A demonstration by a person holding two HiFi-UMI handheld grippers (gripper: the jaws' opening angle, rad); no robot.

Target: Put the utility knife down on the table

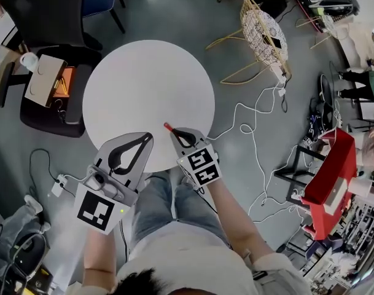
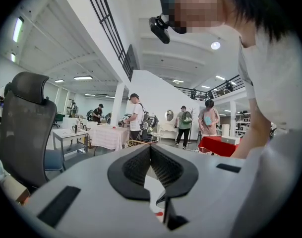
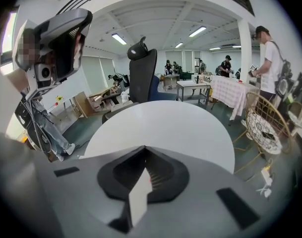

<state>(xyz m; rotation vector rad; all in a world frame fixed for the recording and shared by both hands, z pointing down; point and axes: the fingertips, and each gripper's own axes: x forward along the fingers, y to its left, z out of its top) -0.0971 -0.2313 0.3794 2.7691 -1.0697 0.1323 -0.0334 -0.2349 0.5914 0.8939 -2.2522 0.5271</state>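
The round white table [image 1: 147, 85] lies in front of me in the head view. My right gripper [image 1: 174, 134] hangs over its near edge, shut on the utility knife [image 1: 167, 127], whose red end pokes out past the jaw tips. In the right gripper view the knife's pale grey body [image 3: 138, 197] stands edge-on between the closed jaws, above the table [image 3: 165, 128]. My left gripper [image 1: 148, 137] is beside it to the left, also over the near edge, its jaws shut with nothing in them. In the left gripper view, the left gripper [image 2: 151, 148] points level across the room.
A black office chair [image 1: 48, 88] carrying a cardboard box [image 1: 44, 78] stands left of the table. Beyond the table to the right is a gold wire chair [image 1: 263, 35]. White cables [image 1: 248, 134] trail over the floor toward a red stand [image 1: 331, 177]. Several people stand in the background.
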